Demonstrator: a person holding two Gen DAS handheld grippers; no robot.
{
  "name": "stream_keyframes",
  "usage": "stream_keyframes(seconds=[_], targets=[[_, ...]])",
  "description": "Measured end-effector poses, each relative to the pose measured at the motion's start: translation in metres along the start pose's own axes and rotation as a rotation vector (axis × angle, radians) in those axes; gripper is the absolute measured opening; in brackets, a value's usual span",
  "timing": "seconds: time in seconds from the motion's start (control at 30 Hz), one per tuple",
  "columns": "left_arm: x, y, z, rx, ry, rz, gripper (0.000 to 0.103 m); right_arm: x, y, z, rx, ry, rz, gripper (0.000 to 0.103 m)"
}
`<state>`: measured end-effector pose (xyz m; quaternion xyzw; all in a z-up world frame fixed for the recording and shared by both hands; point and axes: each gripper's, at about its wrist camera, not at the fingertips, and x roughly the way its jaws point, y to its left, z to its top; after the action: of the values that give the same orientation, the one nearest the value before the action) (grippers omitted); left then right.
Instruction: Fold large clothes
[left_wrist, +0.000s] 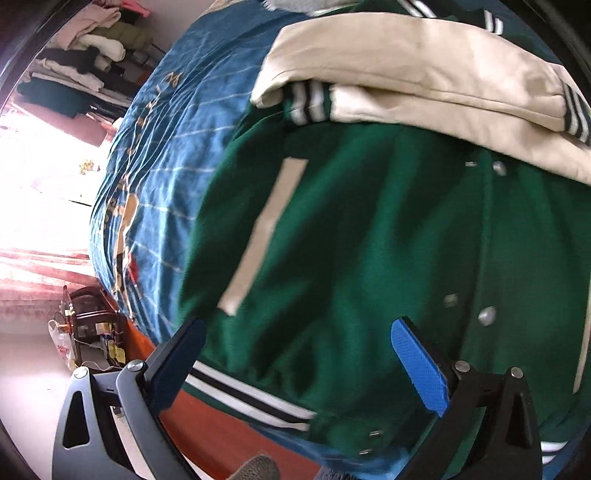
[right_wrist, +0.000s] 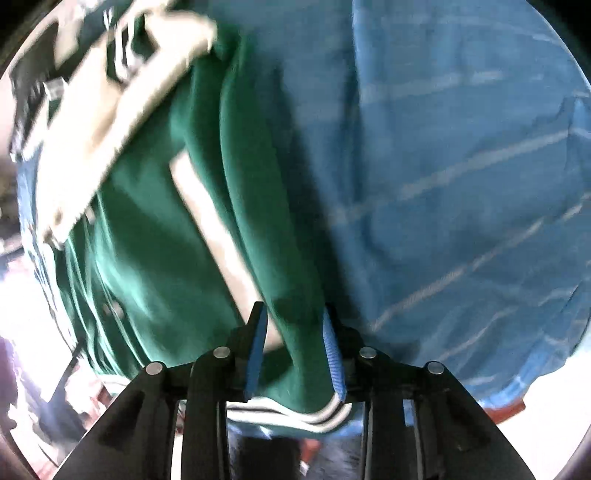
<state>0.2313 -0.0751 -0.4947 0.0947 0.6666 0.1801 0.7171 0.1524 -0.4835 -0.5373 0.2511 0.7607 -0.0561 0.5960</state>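
Observation:
A green varsity jacket with cream sleeves and striped ribbing lies on a bed with a blue cover. Both sleeves are folded across its chest. My left gripper is open, its blue pads either side of the jacket's striped hem near the bed's edge. In the right wrist view the jacket lies left of the blue cover. My right gripper is shut on the jacket's hem corner, with green cloth bunched between the pads.
A pile of folded clothes is stacked at the far left beyond the bed. A dark wooden chair with clutter stands by a bright window. The bed's red-brown frame shows below the jacket's hem.

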Motion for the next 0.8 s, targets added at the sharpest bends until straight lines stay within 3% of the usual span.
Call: stream_keyframes(seconds=[0.1,0.23,0.33,0.4,0.5,0.57,0.67,0.8], targets=[[-0.002,-0.031,0.003,-0.006,-0.004,0.002,0.103,-0.014,0.002,0.044,0.005,-0.051,0.024,0.037],[0.014,-0.077,0.014,0.007,-0.012,0.113,0.103,-0.02,-0.001,0.124,0.012,-0.095,0.104,0.037],[0.039,-0.091,0.019,-0.013,0.047,0.16,0.103,-0.002,0.006,0.157,-0.037,-0.034,0.118,0.034],[0.05,-0.094,0.019,-0.016,0.065,0.169,0.103,0.028,0.01,0.16,-0.052,0.008,0.009,0.018],[0.054,-0.097,0.018,0.004,0.055,0.188,0.103,0.028,-0.011,0.164,-0.057,0.019,0.028,0.018],[0.056,-0.099,0.018,0.021,0.052,0.207,0.103,0.019,-0.006,0.167,-0.083,0.035,0.026,0.019],[0.059,-0.103,0.019,-0.003,0.074,0.234,0.103,0.008,0.01,0.179,-0.113,0.009,0.088,0.023],[0.063,-0.095,0.02,-0.092,0.1,0.204,0.103,0.024,0.017,0.195,-0.22,0.015,-0.043,0.024]])
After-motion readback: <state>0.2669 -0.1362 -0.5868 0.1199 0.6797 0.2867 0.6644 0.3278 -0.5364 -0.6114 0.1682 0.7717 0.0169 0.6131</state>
